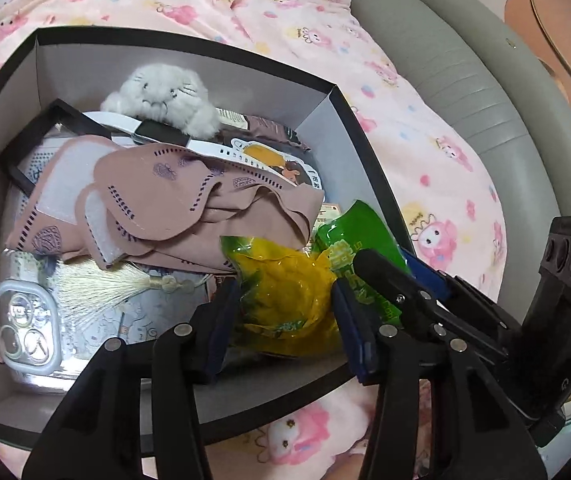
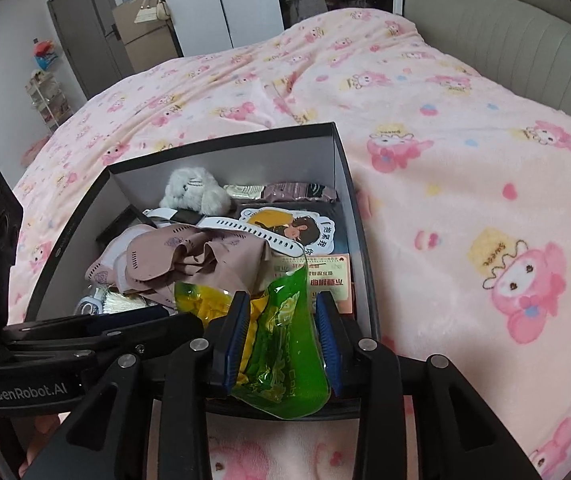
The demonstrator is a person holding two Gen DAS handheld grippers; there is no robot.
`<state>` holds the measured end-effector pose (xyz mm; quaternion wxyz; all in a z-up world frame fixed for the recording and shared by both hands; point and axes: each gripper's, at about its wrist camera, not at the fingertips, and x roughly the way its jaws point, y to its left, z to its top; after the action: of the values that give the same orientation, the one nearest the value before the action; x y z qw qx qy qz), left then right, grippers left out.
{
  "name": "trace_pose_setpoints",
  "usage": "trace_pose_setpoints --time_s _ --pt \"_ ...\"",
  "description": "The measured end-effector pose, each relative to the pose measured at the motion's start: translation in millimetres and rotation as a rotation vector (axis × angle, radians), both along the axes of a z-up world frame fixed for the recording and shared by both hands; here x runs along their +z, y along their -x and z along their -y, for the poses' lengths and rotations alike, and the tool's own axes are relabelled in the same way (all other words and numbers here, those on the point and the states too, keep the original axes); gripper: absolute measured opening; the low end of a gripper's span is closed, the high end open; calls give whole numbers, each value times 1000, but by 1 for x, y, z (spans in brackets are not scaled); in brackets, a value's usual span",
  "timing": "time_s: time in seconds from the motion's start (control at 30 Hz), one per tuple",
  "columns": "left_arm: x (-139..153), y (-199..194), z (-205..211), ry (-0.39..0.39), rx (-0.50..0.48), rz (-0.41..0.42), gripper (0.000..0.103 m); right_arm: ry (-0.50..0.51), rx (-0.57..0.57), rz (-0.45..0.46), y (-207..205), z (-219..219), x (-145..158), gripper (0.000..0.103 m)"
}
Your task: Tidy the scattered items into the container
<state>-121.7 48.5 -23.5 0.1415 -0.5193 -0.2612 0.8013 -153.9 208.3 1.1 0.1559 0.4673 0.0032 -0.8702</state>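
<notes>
Pink bedding (image 2: 445, 128) carries the box (image 2: 359, 216). Left gripper (image 1: 285, 312) jaws straddle the yellow packet (image 1: 289, 292); right gripper (image 2: 281, 320) jaws flank the green packet (image 2: 285, 332), contact apparently loose. Risk: the green packet, overhanging the box's near rim, may fall outside.

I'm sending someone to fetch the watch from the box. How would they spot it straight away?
Start at the black cardboard box with grey inner walls on the pink cartoon-print blanket. At its far end sits a fluffy grey plush toy. The white-strapped smartwatch lies just below the plush: the only item with a dark screen and a perforated white band.
</notes>
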Motion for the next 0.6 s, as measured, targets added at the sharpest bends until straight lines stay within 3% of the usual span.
trace_pose_setpoints --time_s 0.17,0.23,0.33,0.43,0.6 --pt "3 0 -1 30 1 -17 48 -2 -3 -3 -1 0 0 31" --pt "7 -1 -2 75 4 -31 52 6 -10 -1 -1 -1 1 31" --pt "24 -6 -1 161 51 -100 54 19 -31 -33 -3 -3 11 40" --pt "44 -10 3 204 96 -168 67 24 -63 -127 -9 -6 32 50" --pt "88 -17 16 353 203 -301 92 33 -93 -231 -13 -7 68 77"
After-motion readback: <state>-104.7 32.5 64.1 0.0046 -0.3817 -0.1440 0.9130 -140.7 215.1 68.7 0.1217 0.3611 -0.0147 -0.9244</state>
